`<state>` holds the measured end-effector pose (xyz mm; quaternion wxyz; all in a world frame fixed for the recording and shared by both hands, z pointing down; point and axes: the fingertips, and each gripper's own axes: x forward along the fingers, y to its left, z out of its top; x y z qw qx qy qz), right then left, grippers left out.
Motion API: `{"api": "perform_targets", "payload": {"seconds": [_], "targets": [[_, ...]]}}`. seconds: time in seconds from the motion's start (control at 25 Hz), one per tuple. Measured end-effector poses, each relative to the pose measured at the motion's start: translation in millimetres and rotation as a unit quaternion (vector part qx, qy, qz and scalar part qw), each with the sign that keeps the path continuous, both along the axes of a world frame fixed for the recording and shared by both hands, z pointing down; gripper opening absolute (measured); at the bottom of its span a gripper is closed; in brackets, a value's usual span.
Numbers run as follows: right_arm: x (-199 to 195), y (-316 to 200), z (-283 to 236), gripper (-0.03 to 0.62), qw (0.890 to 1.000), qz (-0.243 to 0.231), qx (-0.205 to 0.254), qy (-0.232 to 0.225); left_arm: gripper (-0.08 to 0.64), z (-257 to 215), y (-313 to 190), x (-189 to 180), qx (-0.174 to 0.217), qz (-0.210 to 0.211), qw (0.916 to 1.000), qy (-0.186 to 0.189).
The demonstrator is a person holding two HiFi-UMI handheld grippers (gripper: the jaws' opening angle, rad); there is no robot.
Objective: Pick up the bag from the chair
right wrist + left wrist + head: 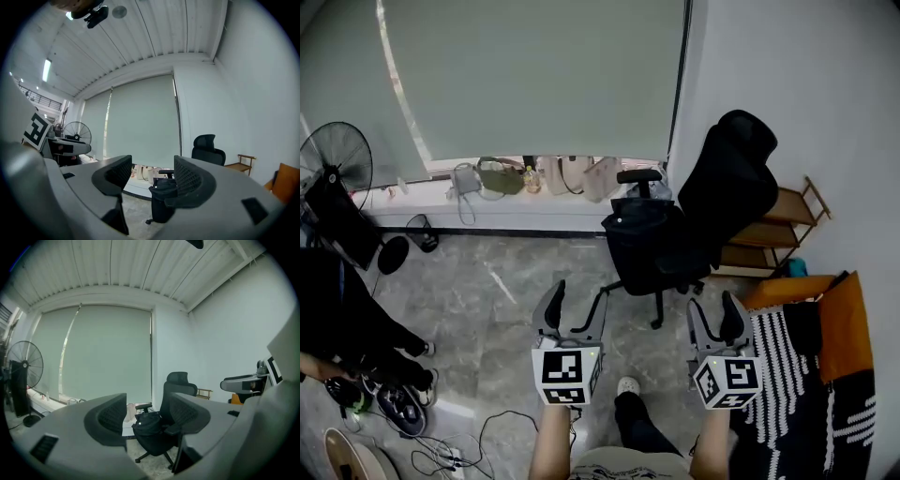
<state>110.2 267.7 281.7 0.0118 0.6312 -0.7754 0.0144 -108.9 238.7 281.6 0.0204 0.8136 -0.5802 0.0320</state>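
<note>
A black bag (639, 234) sits on the seat of a black office chair (727, 187) by the far wall. It shows between the jaws as the bag (149, 423) in the left gripper view and the bag (164, 186) in the right gripper view. My left gripper (574, 302) and right gripper (715, 314) are held side by side, well short of the chair. Both stand open with nothing between their fingers.
A low ledge under the blind carries several handbags (499, 176). A standing fan (336, 164) is at the left, with shoes (398, 405) and cables (455, 448) on the floor. A wooden shelf (778, 225) and an orange cushion (842, 323) are at the right.
</note>
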Motion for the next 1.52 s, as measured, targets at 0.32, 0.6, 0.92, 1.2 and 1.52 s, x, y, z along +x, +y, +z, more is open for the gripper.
{"api": "perform_targets", "payload": {"seconds": [0.32, 0.6, 0.92, 1.2, 1.52], "targets": [[35, -149, -24, 0.282, 0.999, -0.035, 0.007, 0.004, 0.282, -29, -138, 37, 0.015, -0.026, 0.9995, 0.008], [58, -242, -15, 0.282, 0.998, -0.055, -0.01, 0.0, 0.282, -21, -226, 64, -0.003, -0.04, 0.9992, -0.002], [60, -314, 5, 0.282, 0.998, -0.061, -0.028, -0.001, 0.282, 0, -296, 68, -0.023, -0.042, 0.9988, -0.006], [69, -397, 21, 0.282, 0.999, -0.043, -0.033, -0.002, 0.282, 21, -383, 65, -0.033, -0.035, 0.9988, 0.0], [65, -512, 29, 0.282, 0.999, -0.014, -0.039, -0.011, 0.282, 31, -509, 48, -0.044, -0.02, 0.9988, 0.002]]}}
